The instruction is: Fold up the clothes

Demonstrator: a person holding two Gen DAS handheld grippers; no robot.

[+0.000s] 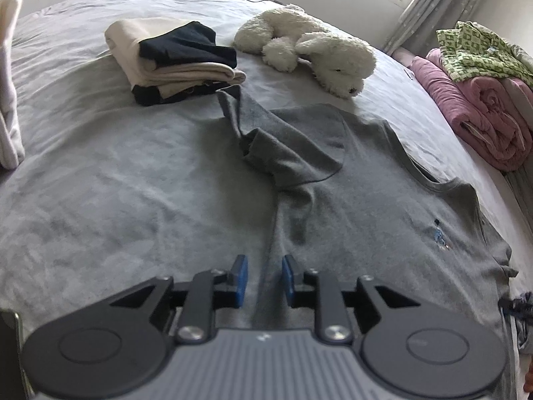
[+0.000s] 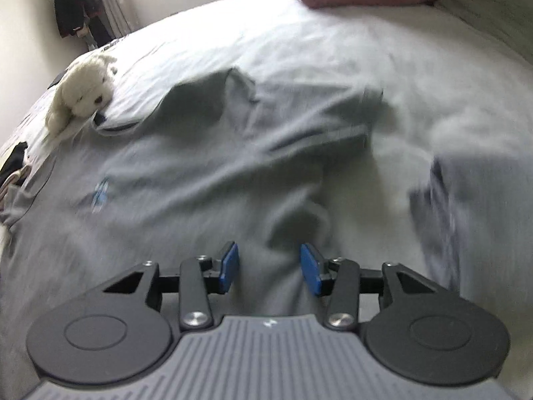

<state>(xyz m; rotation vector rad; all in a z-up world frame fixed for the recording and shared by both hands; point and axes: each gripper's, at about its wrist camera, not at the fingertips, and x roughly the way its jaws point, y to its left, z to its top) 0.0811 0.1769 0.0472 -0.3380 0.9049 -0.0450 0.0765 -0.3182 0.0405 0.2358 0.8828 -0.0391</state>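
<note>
A grey T-shirt is spread face up on the bed, its collar towards the pink quilt and a small blue emblem stitched on the chest. 1 sleeve has been flopped inward over the body in a loose, rumpled lobe; in the right wrist view the other sleeve is seen lying outward, blurred.

The left gripper is held over the shirt's side edge with its 2 blue pads a little apart and nothing pinched between them. The right gripper is poised above the lower body of the shirt, its jaws wider apart and likewise empty.

The knit looks soft, thin and limp, so creases are easily dragged in. A pinch taken too shallowly could catch only the top layer and leave the back panel behind, giving a skewed fold. The sheet beneath is nearly the same grey and equally soft, so it could be gathered by mistake. The bunched sleeve may be trapped as a lump if not flattened first.

Beyond the shirt lie a folded stack of cream and dark clothes, squared but slightly slumped, and a fluffy white plush dog.
</note>
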